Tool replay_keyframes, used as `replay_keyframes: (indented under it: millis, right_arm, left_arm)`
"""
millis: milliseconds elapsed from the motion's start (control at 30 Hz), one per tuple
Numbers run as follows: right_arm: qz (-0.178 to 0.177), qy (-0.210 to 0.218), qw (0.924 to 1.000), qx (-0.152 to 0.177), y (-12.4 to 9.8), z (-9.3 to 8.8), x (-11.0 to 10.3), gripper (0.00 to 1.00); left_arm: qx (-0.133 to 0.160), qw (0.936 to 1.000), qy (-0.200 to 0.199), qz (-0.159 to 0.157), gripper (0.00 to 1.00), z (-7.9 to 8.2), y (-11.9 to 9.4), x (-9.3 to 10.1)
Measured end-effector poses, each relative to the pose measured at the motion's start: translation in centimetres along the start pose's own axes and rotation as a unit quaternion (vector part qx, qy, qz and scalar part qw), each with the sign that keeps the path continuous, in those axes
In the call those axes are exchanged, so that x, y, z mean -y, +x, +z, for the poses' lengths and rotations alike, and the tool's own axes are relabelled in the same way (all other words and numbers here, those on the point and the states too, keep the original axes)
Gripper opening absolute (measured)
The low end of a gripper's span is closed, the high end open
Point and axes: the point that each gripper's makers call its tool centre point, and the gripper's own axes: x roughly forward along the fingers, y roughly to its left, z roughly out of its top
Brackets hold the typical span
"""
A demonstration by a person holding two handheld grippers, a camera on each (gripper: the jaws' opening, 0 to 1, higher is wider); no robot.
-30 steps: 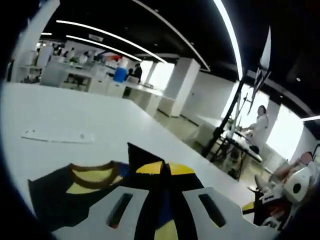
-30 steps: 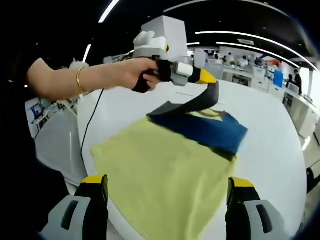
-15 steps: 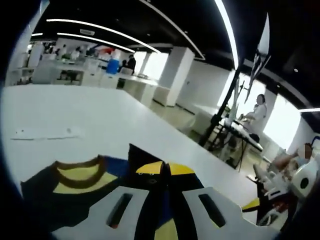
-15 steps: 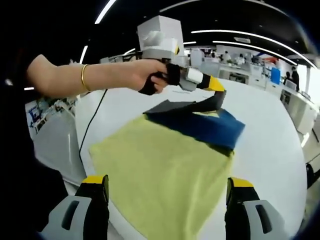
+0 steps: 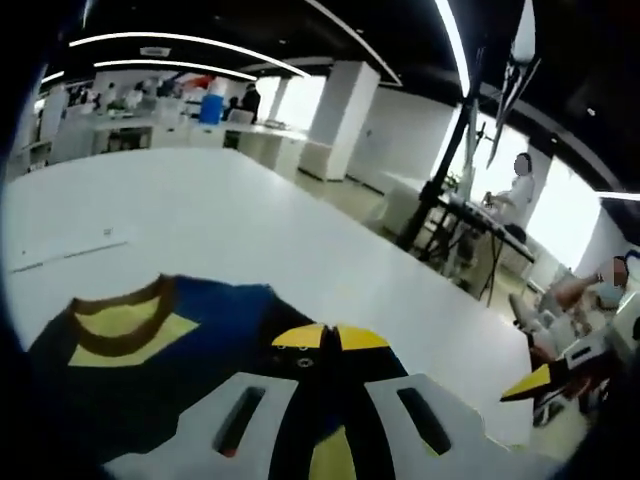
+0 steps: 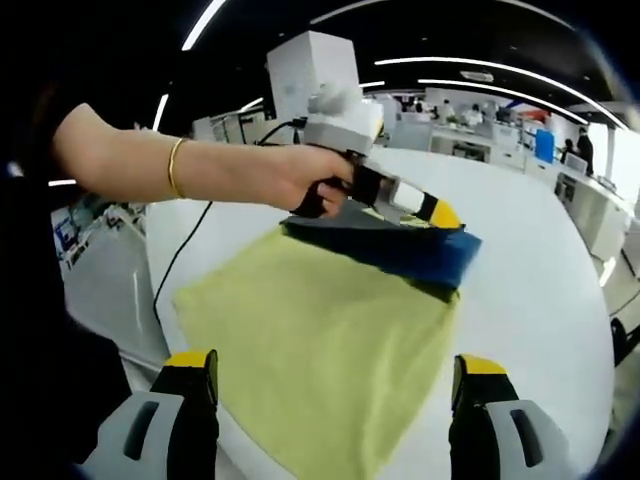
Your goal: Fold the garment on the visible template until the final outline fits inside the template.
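Two grippers work over our wide white table (image 6: 560, 260) in a bright open office with ceiling light strips (image 5: 455, 45): the left gripper (image 5: 322, 338) pinches the garment (image 6: 320, 330), yellow and blue, lying flat mid-table, while the right gripper (image 6: 335, 385) hangs spread apart nearby.

Bright ceiling strips; window glare; fisheye edges blurred.

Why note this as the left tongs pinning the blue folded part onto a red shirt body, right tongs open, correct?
Wrong colour: in the right gripper view the shirt body is yellow, not red. The left tongs do press the blue folded part onto it, and the right tongs are open.
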Motion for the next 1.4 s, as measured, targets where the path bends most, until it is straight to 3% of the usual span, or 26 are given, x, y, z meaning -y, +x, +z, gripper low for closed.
replay_keyframes:
  millis: [133,267,433,500,733,833,1167,1400]
  right_arm:
    - [0.0,0.004,1.0,-0.001,0.0,-0.2,0.0,0.97]
    - [0.001,0.006,1.0,0.0,0.2,-0.4,0.0,0.97]
    - [0.007,0.005,1.0,0.0,0.5,-0.2,-0.1,0.97]
    - [0.011,0.004,0.9999,0.0,0.6,0.0,-0.2,0.98]
    - [0.029,-0.014,0.9994,-0.012,0.7,0.0,-0.6,0.99]
    - [0.046,-0.032,0.9982,-0.023,0.6,0.1,-1.2,0.99]
    - [0.073,-0.072,0.9937,-0.045,0.8,0.6,-1.5,0.99]
    - [0.079,-0.075,0.9924,-0.058,1.0,0.6,-1.7,0.99]
  left_arm:
    - [-0.015,0.9998,0.005,0.015,0.0,-1.0,0.7,-0.4]
    - [-0.034,0.9994,0.001,0.004,0.0,-2.2,1.1,0.3]
    - [-0.058,0.998,0.024,-0.01,0.0,-3.8,1.1,1.3]
    - [-0.05,0.998,0.025,-0.029,0.0,-3.5,1.0,2.0]
    - [-0.013,0.9959,0.062,-0.064,0.36,-1.4,-0.5,3.9]
    - [-0.031,0.9945,0.075,-0.066,0.4,-1.5,-1.2,3.9]
    - [-0.018,0.9944,0.083,-0.062,0.79,-0.5,-4.3,3.2]
    - [-0.012,0.9947,0.082,-0.061,0.94,-0.2,-6.5,2.8]
